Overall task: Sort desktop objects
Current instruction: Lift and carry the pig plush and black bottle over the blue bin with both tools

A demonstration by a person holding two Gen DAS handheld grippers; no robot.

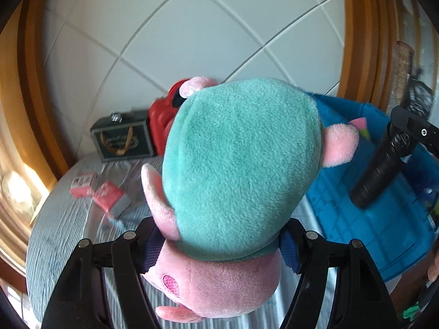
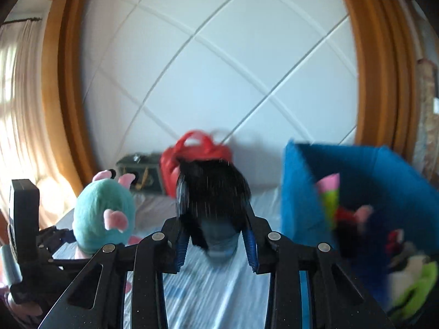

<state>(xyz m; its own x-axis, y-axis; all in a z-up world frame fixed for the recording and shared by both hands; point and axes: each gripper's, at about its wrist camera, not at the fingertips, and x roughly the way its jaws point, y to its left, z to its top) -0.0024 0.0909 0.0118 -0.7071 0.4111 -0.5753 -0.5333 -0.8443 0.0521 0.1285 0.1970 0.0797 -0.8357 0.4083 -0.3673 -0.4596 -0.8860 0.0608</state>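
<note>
My left claw [image 1: 219,249] clamps the plush toy [image 1: 238,164] aloft | my right claw [image 2: 216,244] clamps a black brush [image 2: 212,189] | both raised for the blue bin [image 2: 384,170], right.

From my left wrist feed the plush toy [image 1: 241,159] fills the middle and hides most of the red bag [image 1: 162,126] and the near wall of the blue bin [image 1: 384,219]; its pink lower part runs off the bottom edge. The label on the dark box [image 1: 123,139] is too small for me to read, and so is the print on the red packs [image 1: 107,194]. On my right wrist feed the black object [image 2: 214,192] in the tool is smeared by motion, so I cannot name it. The bin's contents [image 2: 356,219] are blurred colours.
</note>
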